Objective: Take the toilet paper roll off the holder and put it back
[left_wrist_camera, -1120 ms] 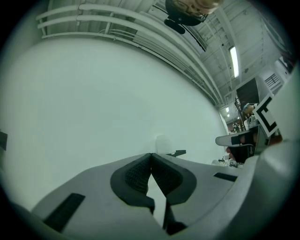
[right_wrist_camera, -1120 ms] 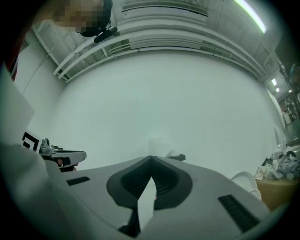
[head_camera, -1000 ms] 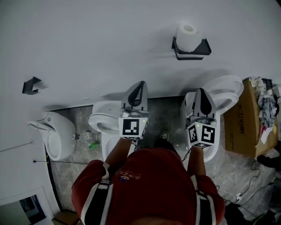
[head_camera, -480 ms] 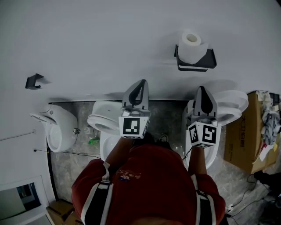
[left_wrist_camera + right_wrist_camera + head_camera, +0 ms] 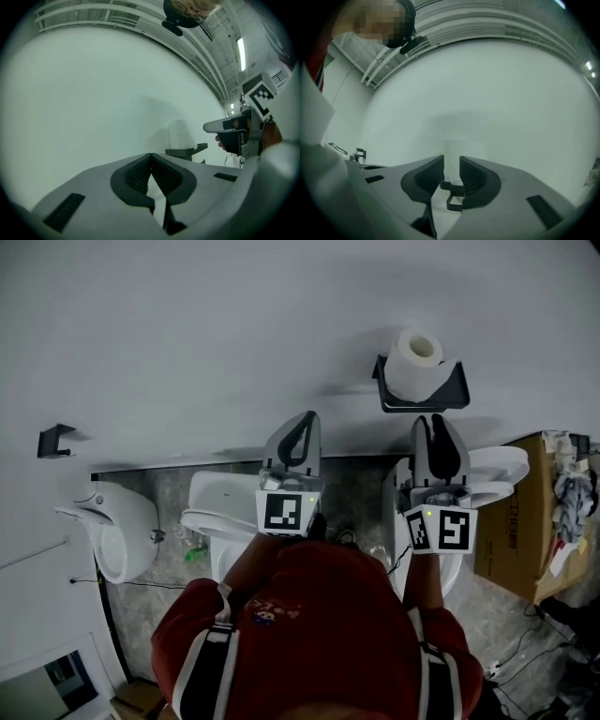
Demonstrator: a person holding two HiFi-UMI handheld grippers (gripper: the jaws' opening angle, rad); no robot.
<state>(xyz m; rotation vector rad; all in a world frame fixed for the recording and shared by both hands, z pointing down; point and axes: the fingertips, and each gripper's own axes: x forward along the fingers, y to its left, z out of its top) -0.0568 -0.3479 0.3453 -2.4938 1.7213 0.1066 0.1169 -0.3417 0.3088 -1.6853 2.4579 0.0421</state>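
The right tool (image 5: 433, 423), shut a moment ago, is opening, empty, with the toilet roll (image 5: 415, 360) at its twelve o'clock: a grasp looks imminent. The left tool (image 5: 302, 420) is closed and empty.

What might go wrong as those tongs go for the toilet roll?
The right tongs, empty, are only just opening, their gap narrower than the toilet paper roll; they may bump it, not grip it. The roll stands upright on the holder, so a nudge might tip it toward the toilet below.
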